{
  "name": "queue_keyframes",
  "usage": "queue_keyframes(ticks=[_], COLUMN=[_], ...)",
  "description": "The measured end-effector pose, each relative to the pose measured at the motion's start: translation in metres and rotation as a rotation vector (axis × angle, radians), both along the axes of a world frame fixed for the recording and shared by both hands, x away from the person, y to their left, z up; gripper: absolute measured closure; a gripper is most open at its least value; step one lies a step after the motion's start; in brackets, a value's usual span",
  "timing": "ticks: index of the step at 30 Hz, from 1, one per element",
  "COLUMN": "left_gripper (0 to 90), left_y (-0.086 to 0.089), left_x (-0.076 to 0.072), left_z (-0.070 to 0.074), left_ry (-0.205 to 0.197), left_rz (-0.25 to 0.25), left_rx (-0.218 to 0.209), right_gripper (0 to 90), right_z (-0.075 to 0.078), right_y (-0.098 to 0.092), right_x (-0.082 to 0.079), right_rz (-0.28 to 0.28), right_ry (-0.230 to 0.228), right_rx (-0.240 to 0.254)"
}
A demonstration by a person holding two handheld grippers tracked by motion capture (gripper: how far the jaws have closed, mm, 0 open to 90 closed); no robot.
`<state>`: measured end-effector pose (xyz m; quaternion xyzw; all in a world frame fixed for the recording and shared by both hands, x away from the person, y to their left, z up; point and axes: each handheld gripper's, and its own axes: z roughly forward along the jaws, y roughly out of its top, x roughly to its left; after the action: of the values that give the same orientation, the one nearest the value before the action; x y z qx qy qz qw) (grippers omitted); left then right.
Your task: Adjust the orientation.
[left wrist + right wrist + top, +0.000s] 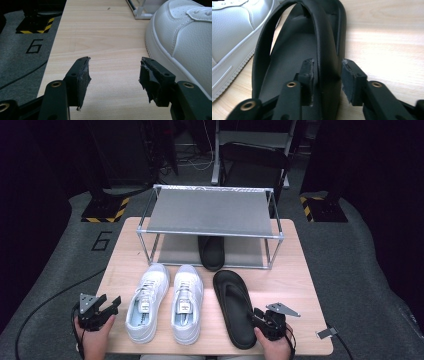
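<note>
Black rubber flip-flop (287, 60) lay under right claw (327, 67), heel end nearest, on wooden table (295, 285). Claw jaws stood apart astride flip-flop's right side wall and strap root; inner pad close against wall, outer pad clear of it, so no clamp yet. Judgement: bite deep on wall, not thin strap, close firm, lift level. White sneaker (234, 32) sat just left of flip-flop; keep sole off it. Second flip-flop (211, 251) waited beyond, on lower tier of metal shoe rack (212, 210). Left claw (113, 72) stood wide apart, empty, beside other white sneaker (185, 40).
</note>
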<state>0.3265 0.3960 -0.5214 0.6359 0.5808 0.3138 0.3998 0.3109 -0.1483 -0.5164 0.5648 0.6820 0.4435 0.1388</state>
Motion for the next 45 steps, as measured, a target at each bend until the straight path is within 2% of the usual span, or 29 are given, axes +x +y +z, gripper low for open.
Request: queue_keyframes(ticks=[4, 7, 9, 10, 13, 17, 21, 25, 26, 29, 32, 34, 36, 39, 41, 42, 45], left_gripper=[40.4, 40.4, 40.4, 40.4, 40.4, 40.4, 40.4, 40.4, 40.4, 40.4, 40.4, 40.4, 40.4, 40.4, 40.4, 40.4, 40.4], left_y=[0.001, 0.000, 0.000, 0.000, 0.001, 0.001, 0.000, 0.000, 0.000, 0.000, 0.000, 0.000, -0.001, 0.000, 0.000, 0.000, -0.001], left_x=[0.001, 0.001, 0.001, 0.000, 0.000, 0.000, 0.000, 0.000, 0.000, 0.000, 0.000, 0.000, 0.001, 0.000, 0.000, 0.001, 0.001], left_z=[0.000, -0.001, -0.001, 0.000, 0.000, 0.000, 0.000, 0.000, 0.000, 0.000, 0.000, 0.000, -0.001, 0.000, 0.000, -0.001, -0.001], left_ry=[0.001, -0.013, -0.009, 0.005, 0.001, -0.003, 0.002, -0.001, -0.001, 0.000, -0.002, -0.001, -0.014, 0.003, 0.004, -0.015, -0.012], left_rz=[0.003, 0.005, 0.004, 0.002, 0.003, 0.001, 0.001, 0.001, 0.001, 0.001, -0.002, -0.001, 0.007, 0.002, 0.001, 0.006, 0.006], left_rx=[-0.002, 0.003, -0.003, -0.005, -0.004, 0.000, -0.003, -0.002, -0.002, -0.002, 0.003, 0.002, -0.001, -0.004, -0.003, 0.002, -0.001], right_gripper=[59.8, 57.3, 55.4, 55.3, 53.9, 50.6, 51.3, 48.7, 47.4, 47.9, 49.5, 52.9, 56.4, 57.4, 58.4, 58.6, 59.7], right_z=[-0.005, -0.007, -0.009, -0.009, -0.010, -0.010, -0.011, -0.012, -0.013, -0.013, -0.014, -0.013, -0.013, -0.012, -0.013, -0.013, -0.012], right_y=[-0.001, -0.001, -0.002, -0.002, -0.004, -0.006, -0.007, -0.009, -0.011, -0.012, -0.011, -0.011, -0.010, -0.011, -0.013, -0.013, -0.013], right_x=[0.002, 0.004, 0.006, 0.007, 0.008, 0.008, 0.009, 0.011, 0.012, 0.012, 0.013, 0.011, 0.011, 0.011, 0.012, 0.012, 0.011], right_rz=[0.000, 0.000, 0.013, 0.016, 0.019, 0.017, 0.021, 0.025, 0.031, 0.026, 0.032, 0.028, 0.038, 0.040, 0.044, 0.042, 0.038], right_ry=[0.017, 0.022, 0.016, 0.021, 0.026, 0.031, 0.038, 0.056, 0.047, 0.072, 0.054, 0.074, 0.064, 0.060, 0.069, 0.074, 0.073], right_rx=[0.019, 0.044, 0.048, 0.058, 0.073, 0.066, 0.085, 0.101, 0.099, 0.118, 0.114, 0.128, 0.134, 0.124, 0.143, 0.147, 0.142])
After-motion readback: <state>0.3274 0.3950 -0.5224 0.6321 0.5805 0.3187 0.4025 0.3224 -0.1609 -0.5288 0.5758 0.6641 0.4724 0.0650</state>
